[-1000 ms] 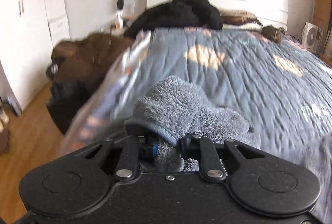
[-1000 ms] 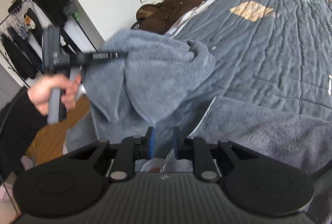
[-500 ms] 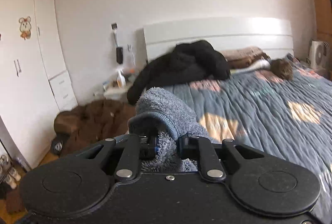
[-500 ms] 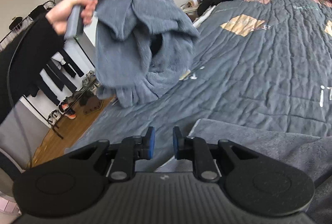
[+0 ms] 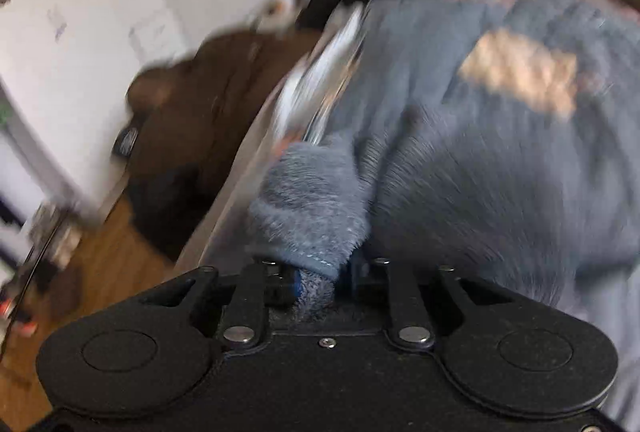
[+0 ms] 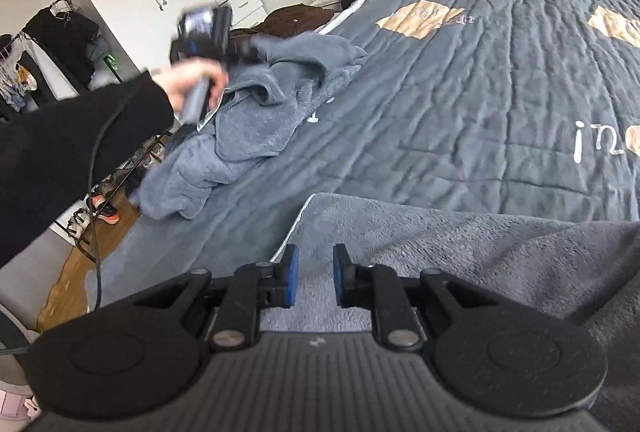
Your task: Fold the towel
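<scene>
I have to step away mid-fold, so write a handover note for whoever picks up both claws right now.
Left claw: shut on a corner of the grey towel, held by the person's hand low over the left edge of the bed.
Right claw: open, holding nothing, hovering over a second spread of grey fleece near the foot of the bed.
Towel: bunched in a heap, partly draped off the bed edge.
Done: corner gripped. No fold is visible yet.
Left: spread it flat, grip a second corner with the right claw, fold.
</scene>
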